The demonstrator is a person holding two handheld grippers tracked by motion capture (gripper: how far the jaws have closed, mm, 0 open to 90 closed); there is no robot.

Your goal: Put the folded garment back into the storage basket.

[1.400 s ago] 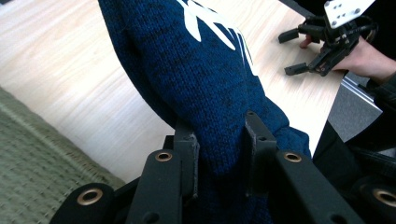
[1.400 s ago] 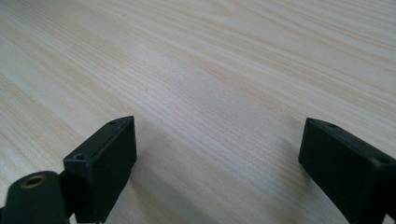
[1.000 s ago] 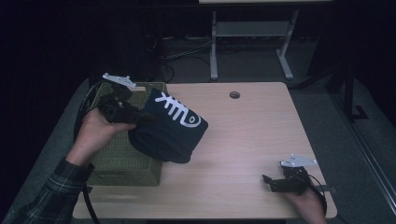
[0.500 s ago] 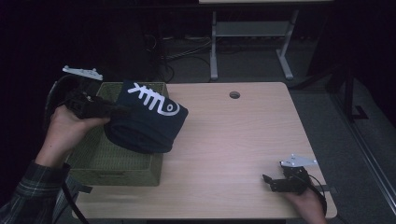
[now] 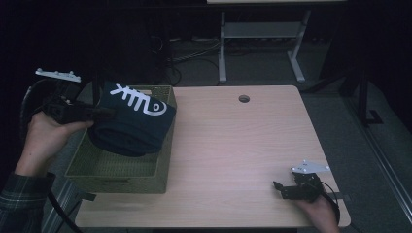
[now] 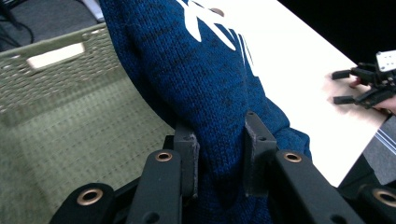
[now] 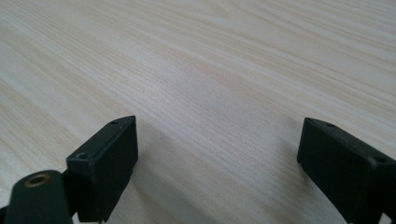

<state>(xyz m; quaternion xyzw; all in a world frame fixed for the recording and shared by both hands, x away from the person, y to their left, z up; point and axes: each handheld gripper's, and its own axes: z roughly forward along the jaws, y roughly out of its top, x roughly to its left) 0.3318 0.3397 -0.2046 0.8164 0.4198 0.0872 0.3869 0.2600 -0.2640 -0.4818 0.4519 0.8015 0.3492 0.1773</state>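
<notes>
In my left hand-held gripper (image 6: 219,154) I hold a dark blue knitted garment (image 5: 133,124). The jaws are close together and they pinch a thick fold of the wool between them. In the left gripper view the knit looks coarse, blue mixed with small black threads, and a white pattern runs across the upper part. From the high view this pattern looks like a white fish skeleton, with a round head and short ribs. The garment is rolled or folded into a thick bundle, and its lower edge looks rounded and dark.

The bundle hangs over the green woven basket (image 5: 116,170), which stands on the left part of the worktop (image 5: 233,145). It is above the far right corner of the basket, and part of it leans over the right rim. I cannot tell if it touches the rim or the floor of the basket. The basket has a hand slot in its wall.

My right hand-held gripper (image 5: 284,188) rests low at the near right corner of the worktop, well apart from the basket. Its jaws stand wide, with only the pale wood between them.
</notes>
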